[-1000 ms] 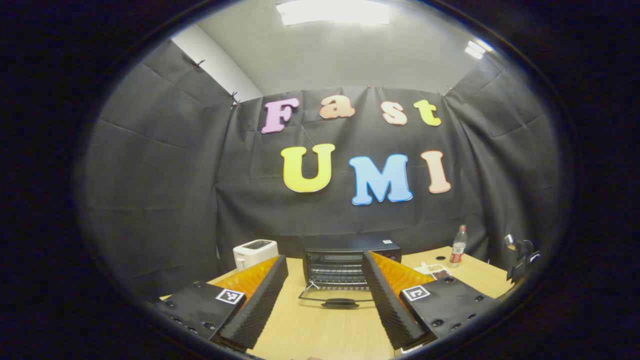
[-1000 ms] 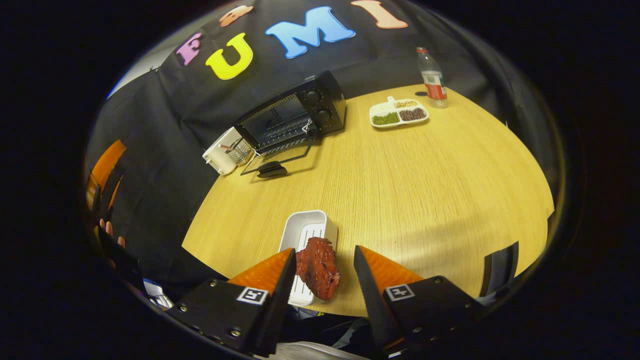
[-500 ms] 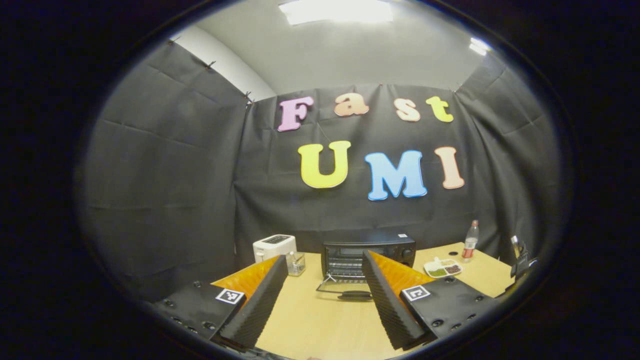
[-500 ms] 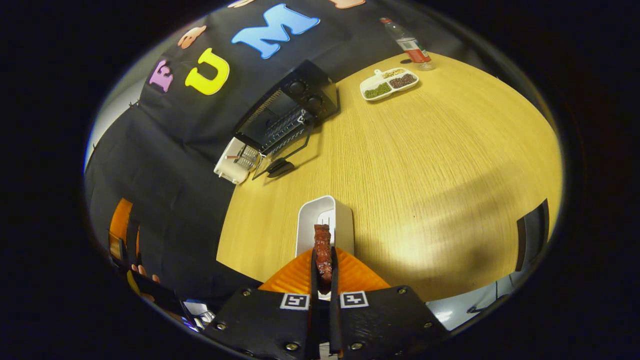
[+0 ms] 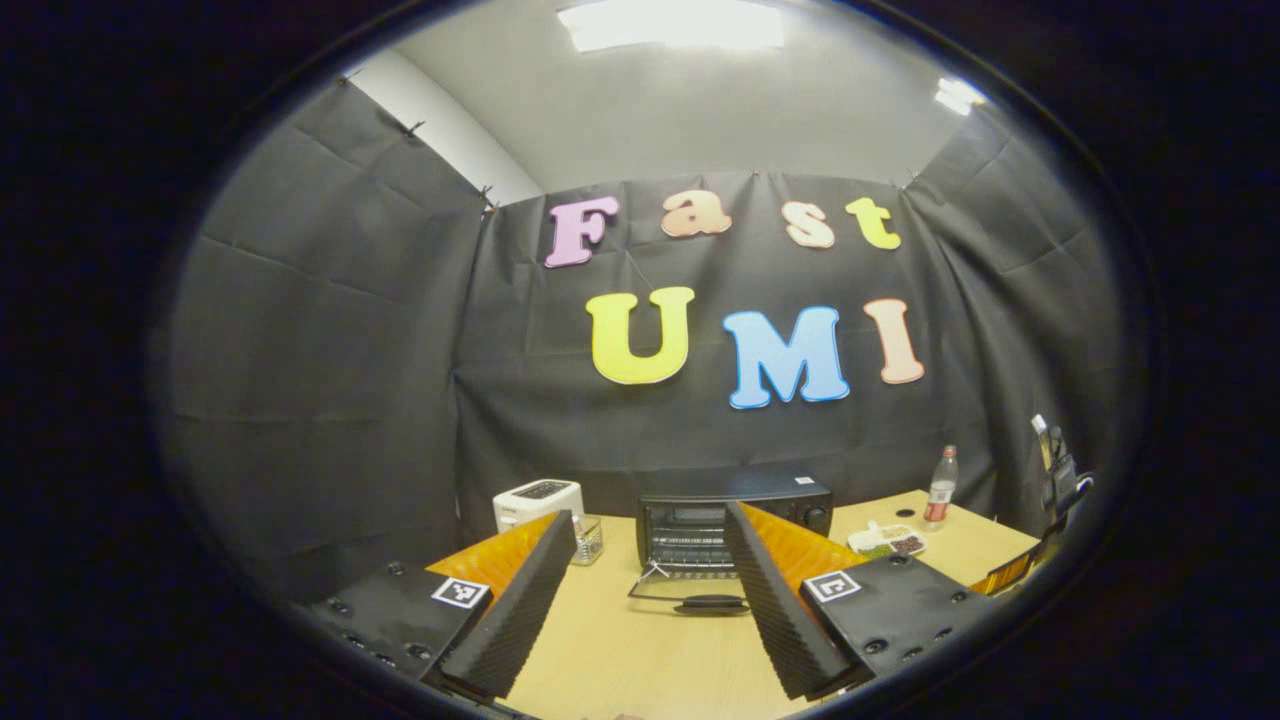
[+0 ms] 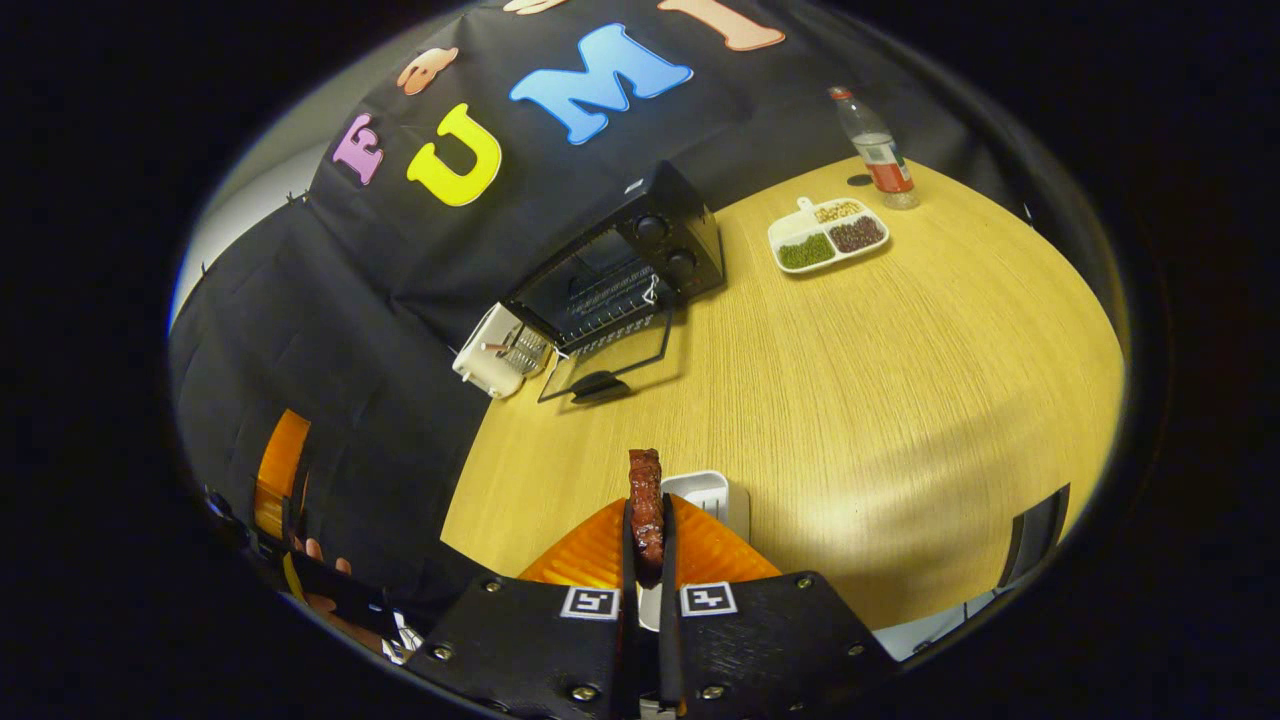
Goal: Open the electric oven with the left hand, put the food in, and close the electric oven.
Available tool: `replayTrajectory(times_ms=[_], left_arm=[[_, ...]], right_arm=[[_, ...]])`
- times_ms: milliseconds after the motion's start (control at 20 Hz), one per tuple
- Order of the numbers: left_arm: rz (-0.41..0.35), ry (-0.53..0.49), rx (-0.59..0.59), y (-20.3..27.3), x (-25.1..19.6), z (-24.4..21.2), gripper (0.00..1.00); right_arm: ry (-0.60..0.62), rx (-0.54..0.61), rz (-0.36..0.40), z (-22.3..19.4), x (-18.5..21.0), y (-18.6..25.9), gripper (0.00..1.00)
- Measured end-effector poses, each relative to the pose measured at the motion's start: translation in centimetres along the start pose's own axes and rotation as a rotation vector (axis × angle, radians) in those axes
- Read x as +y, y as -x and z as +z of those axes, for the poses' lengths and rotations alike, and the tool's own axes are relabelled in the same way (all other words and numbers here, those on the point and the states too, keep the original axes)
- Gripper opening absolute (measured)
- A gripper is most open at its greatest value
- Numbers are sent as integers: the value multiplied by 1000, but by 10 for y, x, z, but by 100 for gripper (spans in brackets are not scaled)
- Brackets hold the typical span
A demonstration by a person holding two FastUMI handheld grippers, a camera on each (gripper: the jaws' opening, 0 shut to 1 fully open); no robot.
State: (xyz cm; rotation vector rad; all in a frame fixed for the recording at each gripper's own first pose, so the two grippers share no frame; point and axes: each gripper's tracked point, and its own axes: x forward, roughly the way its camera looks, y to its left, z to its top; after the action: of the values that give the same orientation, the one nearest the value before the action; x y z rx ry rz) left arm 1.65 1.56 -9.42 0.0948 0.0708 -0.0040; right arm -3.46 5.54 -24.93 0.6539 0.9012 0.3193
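A pale wooden table (image 6: 850,380) is seen inside a booth walled with black cloth, lit by ceiling lamps (image 5: 670,22). At the back edge the black oven (image 6: 640,265) is stood with its glass door (image 6: 605,355) dropped open, a white toaster (image 6: 490,355) just beside it. The meat (image 6: 645,505) is pinched between the closed fingers of the right gripper (image 6: 645,540), above a white tray (image 6: 705,495). The left gripper (image 5: 650,590) is held spread and empty, well short of the oven. A divided dish (image 6: 828,235) and a bottle (image 6: 875,150) are set farther right.

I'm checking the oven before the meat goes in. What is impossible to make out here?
- Oven right half, left gripper view: hidden by that gripper's own finger.
- Oven cavity depth, right gripper view: dark, too small.
- Meat lower end: pinched between the right gripper fingers.
- White tray: mostly behind the gripper.
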Motion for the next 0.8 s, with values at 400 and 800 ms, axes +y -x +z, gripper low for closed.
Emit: replayTrajectory(times_ms=[400, 800], left_arm=[[-22, 17, 12, -59, 36, -12, 100], [13, 10, 19, -110, 92, -20, 99]], right_arm=[[-2, -74, 24, 58, 48, -62, 8], [-22, -157, 48, 112, 83, -144, 8]])
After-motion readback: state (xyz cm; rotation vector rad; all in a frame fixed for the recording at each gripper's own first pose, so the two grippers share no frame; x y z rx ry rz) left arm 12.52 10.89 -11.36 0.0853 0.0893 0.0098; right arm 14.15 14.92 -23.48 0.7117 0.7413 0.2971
